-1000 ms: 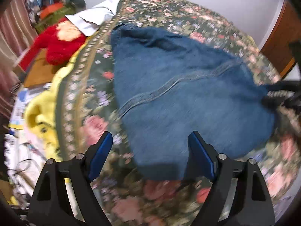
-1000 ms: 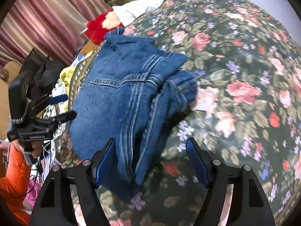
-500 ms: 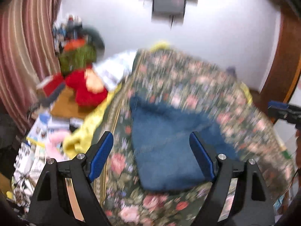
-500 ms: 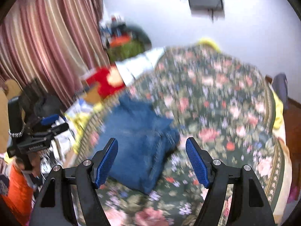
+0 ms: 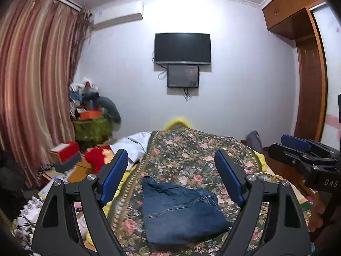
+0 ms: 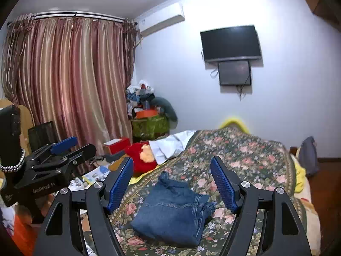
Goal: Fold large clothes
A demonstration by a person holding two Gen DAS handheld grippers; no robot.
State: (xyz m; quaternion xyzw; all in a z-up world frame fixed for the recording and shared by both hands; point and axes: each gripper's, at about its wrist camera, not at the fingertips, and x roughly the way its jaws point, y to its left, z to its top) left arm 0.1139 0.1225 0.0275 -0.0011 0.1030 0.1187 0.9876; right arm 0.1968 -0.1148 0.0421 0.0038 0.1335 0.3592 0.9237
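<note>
Jeans [image 5: 181,211], folded into a thick blue denim bundle, lie on a bed [image 5: 191,149] covered with a dark floral spread. The bundle sits near the bed's near end, toward its left edge, with one seamed edge facing right and a small bunched corner at the far side.

Both views look forward, nearly level, across the bed toward a white wall with a dark TV [image 5: 182,48] mounted on it. Striped pink curtains [image 6: 68,81] hang at the left. A red plush toy [image 6: 141,156] and a cluttered pile sit beside the bed on that side.

The left tongs [image 5: 171,176] stand wide apart with nothing between the blue pads; the jeans appear below and beyond them, not touched. The right tongs [image 6: 171,182] are likewise spread and empty, held above the bundle and clear of it. Each tool also shows at the edge of the other's view, held in a hand.

Judging from the compact bundle and the empty tongs raised away from it, the folding of this garment looks finished or very nearly so. The next move probably calls for either a last tidy of the bunched far corner, or leaving this bundle and fetching another large garment. No other unfolded clothing is clearly visible on the bed.
</note>
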